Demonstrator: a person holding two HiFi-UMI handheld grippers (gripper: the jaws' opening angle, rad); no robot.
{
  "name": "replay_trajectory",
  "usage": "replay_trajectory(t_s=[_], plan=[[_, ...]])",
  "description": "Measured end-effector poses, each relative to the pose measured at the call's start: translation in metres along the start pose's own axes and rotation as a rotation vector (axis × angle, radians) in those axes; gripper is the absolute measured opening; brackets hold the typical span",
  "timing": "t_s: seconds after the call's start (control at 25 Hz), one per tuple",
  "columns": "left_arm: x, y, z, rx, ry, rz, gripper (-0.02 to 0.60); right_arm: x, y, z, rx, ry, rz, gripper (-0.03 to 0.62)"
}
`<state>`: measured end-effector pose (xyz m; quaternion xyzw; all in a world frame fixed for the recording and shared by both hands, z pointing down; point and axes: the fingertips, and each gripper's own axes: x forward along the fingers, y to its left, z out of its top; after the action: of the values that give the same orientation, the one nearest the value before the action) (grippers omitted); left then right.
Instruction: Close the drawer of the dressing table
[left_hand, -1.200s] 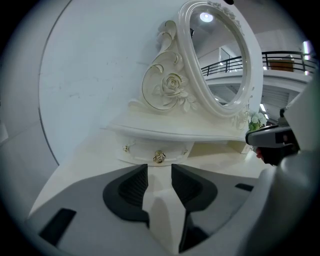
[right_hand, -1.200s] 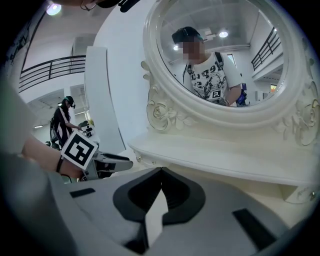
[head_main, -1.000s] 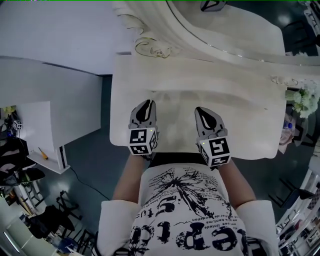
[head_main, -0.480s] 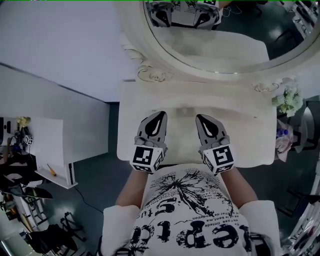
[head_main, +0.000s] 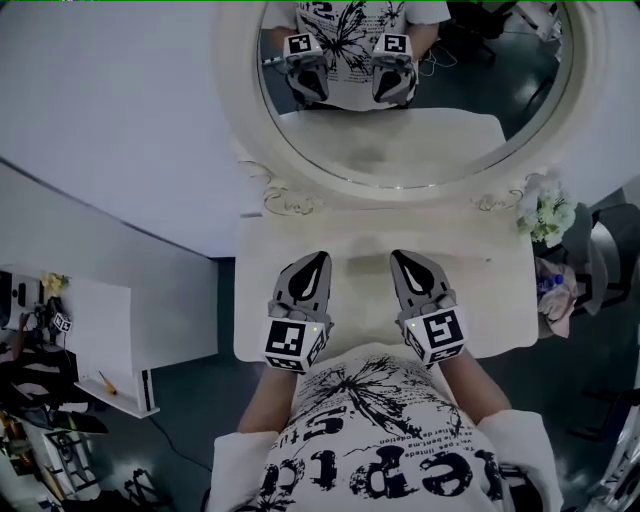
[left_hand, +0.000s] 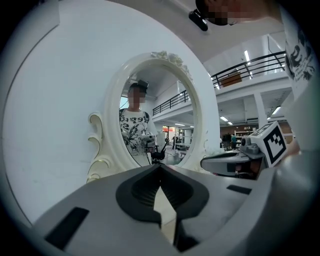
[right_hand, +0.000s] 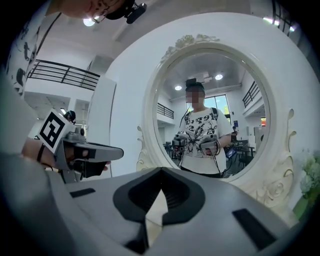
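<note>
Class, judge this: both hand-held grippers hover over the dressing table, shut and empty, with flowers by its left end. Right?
No: the head view shows the flowers by the right end of the dressing table. The left hand-held gripper and right hand-held gripper do hover over it, shut and empty.

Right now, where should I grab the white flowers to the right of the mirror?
Probably grip the flowers low, under the wide-spreading blooms, right gripper coming from the table side. Stems are hidden; its shut jaws must open first.
</note>
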<state>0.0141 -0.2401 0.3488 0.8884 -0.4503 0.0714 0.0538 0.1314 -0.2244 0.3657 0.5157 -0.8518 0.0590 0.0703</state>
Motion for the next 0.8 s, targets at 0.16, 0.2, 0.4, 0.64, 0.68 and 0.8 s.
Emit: replay_trajectory(t_s=[0.16,0.2,0.4,0.64,0.68,0.8], plan=[[0.0050,-0.0008,0.0052,0.016,0.001,0.007,0.018,0.0033,-0.0025,0.0008,-0.012,-0.003,-0.007,0.015],[0.0065,-0.0019,0.0051,0.020,0.001,0.005,0.019,0.0036,-0.0030,0.0008,-0.011,-0.006,-0.007,0.015],[0.0100,-0.0033,0.0034,0.022,0.003,-0.001,0.018,0.0035,-0.0073,0.0023,0.028,-0.015,-0.021,0.015],[0.0094,-0.0021,0.0037,0.014,0.001,0.004,0.019,0.0040,-0.0084,0.0024,0.014,0.010,-0.015,0.015],[0.0089,-0.0020,0.0031,0.010,0.000,0.004,0.019,0.0041,-0.0078,0.0021,0.012,0.013,-0.013,0.015],[0.0070,0.0005,0.0012,0.005,-0.002,0.008,0.018,0.0053,-0.0032,0.0026,0.003,0.016,-0.003,0.015]])
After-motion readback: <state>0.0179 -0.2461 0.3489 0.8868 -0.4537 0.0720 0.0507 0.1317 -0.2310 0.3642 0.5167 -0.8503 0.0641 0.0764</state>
